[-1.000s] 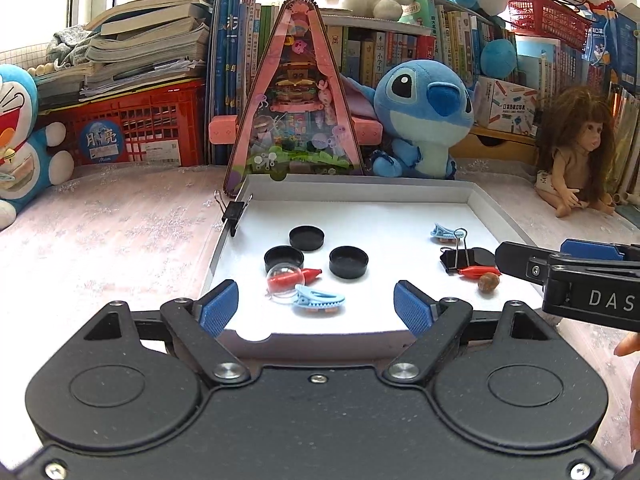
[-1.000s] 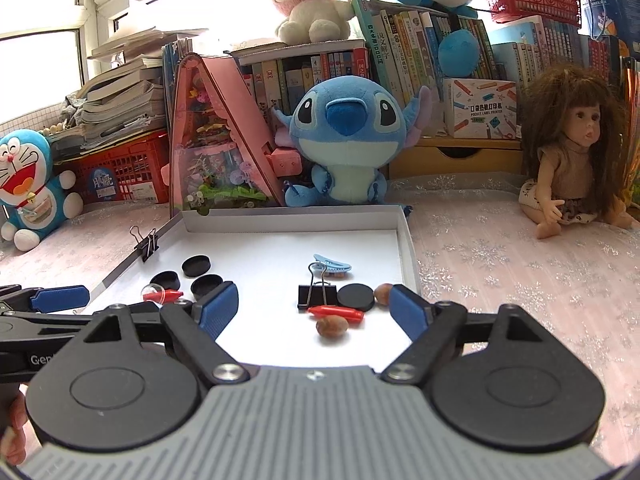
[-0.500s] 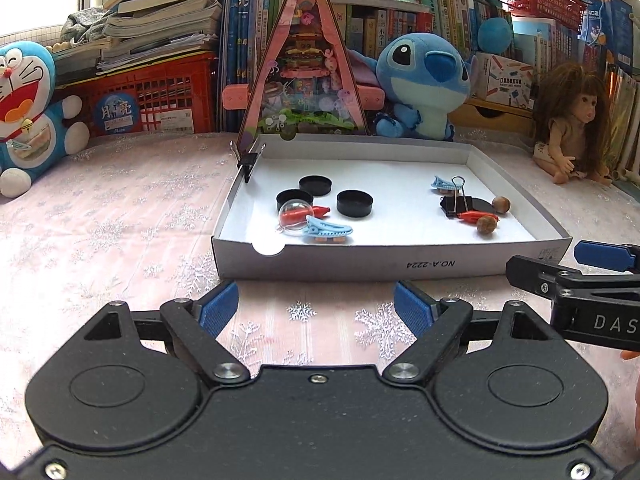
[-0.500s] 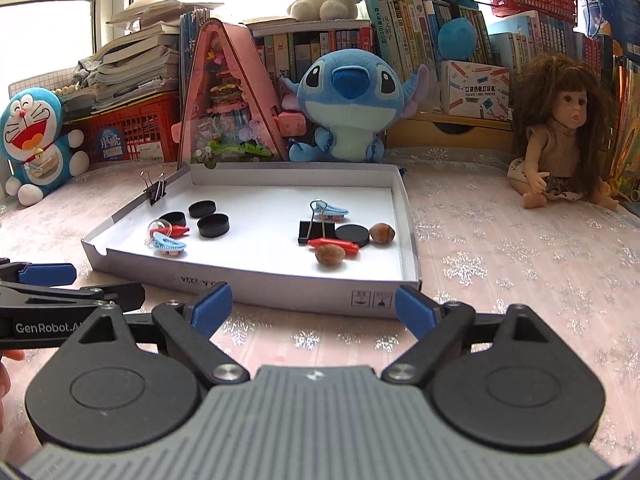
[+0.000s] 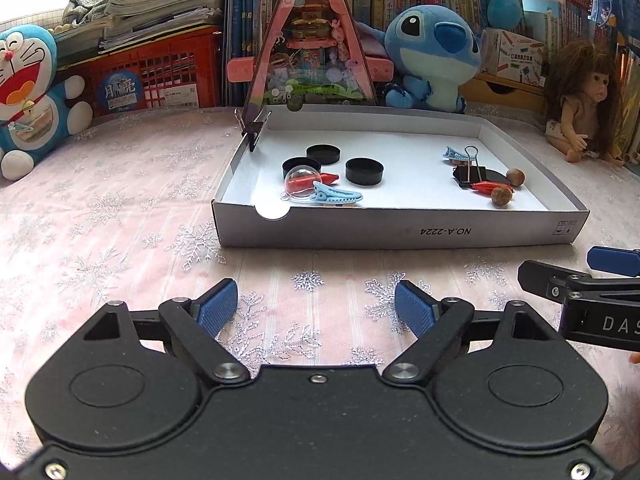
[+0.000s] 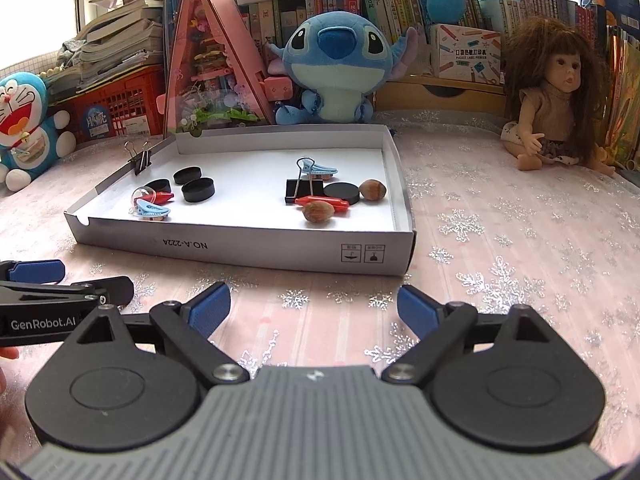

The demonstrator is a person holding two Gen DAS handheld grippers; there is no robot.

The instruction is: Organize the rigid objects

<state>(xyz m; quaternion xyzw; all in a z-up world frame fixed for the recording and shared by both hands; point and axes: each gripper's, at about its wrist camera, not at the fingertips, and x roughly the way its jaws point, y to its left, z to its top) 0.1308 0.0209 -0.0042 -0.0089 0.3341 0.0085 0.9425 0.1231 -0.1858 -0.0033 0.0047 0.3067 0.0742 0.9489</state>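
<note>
Since both views show the same setup, here's each in turn:

Left view: left gripper (image 5: 316, 304) spread wide, nothing between its fingers; box (image 5: 400, 232) ahead of them, apart.
Left pile: caps (image 5: 364, 171), clip (image 5: 336, 196), probably a sorted group.
Right view: right gripper (image 6: 314, 306) wide too, empty; nuts (image 6: 318, 212) beyond its fingers, inside the box.

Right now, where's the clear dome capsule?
Left side of the white tray, by the near wall: clear dome capsule over a red piece, touching the blue clip.
</note>
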